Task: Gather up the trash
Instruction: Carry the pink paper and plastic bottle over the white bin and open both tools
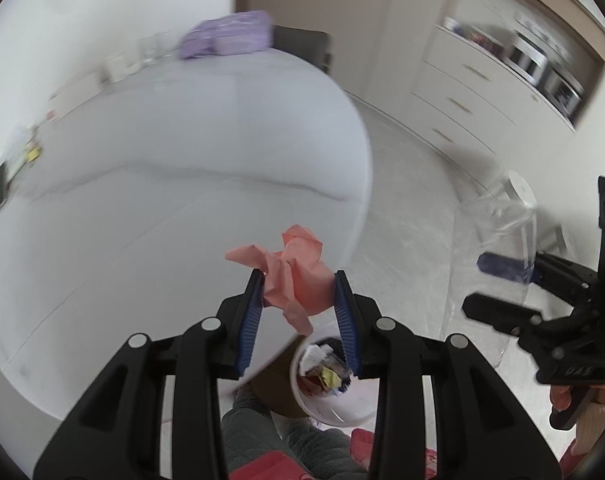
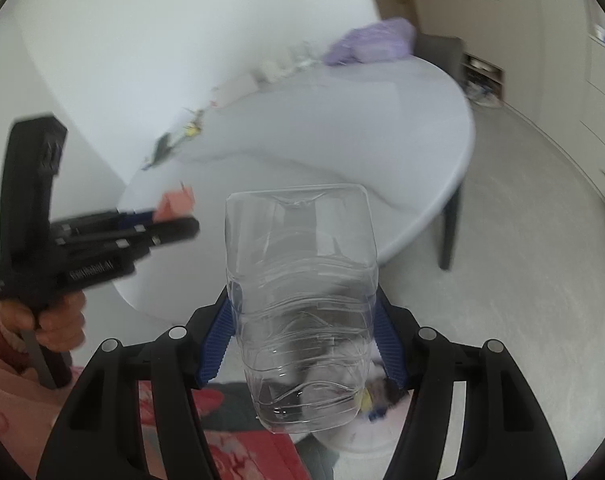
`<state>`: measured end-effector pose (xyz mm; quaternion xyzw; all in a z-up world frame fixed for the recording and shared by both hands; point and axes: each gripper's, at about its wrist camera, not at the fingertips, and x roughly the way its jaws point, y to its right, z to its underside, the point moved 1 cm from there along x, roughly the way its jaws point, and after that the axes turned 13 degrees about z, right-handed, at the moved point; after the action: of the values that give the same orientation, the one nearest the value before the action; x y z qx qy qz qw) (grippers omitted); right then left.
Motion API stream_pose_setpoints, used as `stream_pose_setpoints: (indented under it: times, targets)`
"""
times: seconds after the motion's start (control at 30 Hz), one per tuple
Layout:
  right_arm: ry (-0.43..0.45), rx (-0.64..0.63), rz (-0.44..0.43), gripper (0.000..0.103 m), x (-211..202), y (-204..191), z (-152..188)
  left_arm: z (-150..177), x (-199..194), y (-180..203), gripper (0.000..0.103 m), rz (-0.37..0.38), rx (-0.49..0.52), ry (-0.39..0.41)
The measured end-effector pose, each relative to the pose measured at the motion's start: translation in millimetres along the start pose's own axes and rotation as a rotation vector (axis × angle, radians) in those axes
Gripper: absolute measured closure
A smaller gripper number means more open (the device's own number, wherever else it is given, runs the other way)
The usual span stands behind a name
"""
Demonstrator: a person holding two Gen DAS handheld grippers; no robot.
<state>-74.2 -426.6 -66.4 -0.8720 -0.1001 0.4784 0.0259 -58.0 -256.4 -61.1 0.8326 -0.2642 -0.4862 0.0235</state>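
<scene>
My left gripper (image 1: 298,292) is shut on a crumpled pink paper (image 1: 292,270) and holds it over the near edge of the round white table (image 1: 182,152). Below it stands a white trash bin (image 1: 334,400) with several scraps inside. My right gripper (image 2: 304,328) is shut on a clear empty plastic bottle (image 2: 302,300), held in the air above the same bin (image 2: 358,440). The right gripper also shows at the right of the left wrist view (image 1: 502,280), and the left gripper at the left of the right wrist view (image 2: 174,220).
A purple bag (image 1: 230,34) and glass items (image 1: 154,50) stand at the table's far edge, with small clutter (image 1: 30,152) by the wall. Cream cabinets with drawers (image 1: 474,96) line the right side. A dark chair leg (image 2: 448,232) stands beyond the table.
</scene>
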Motion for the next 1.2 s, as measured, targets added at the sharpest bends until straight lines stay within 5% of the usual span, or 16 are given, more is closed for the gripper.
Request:
stream_pose_setpoints:
  times: [0.2, 0.4, 0.6, 0.73, 0.97, 1.2]
  targets:
    - [-0.069, 0.048, 0.064, 0.039, 2, 21, 58, 10, 20, 41, 0.069, 0.051, 0.099, -0.061]
    - [-0.182, 0.086, 0.090, 0.039, 60, 30, 105, 20, 29, 63, 0.069, 0.049, 0.158, -0.109]
    - [-0.253, 0.122, 0.091, 0.039, 123, 25, 125, 26, 31, 68, 0.069, 0.034, 0.180, -0.131]
    - [-0.327, 0.123, 0.091, 0.028, 150, 19, 122, 29, 29, 67, 0.069, 0.031, 0.188, -0.139]
    - [-0.277, 0.225, 0.141, 0.013, 117, 37, 130, 31, 28, 65, 0.069, 0.036, 0.190, -0.141]
    - [-0.171, 0.345, 0.299, 0.007, 45, 78, 134, 39, 57, 73, 0.069, 0.076, 0.291, -0.208]
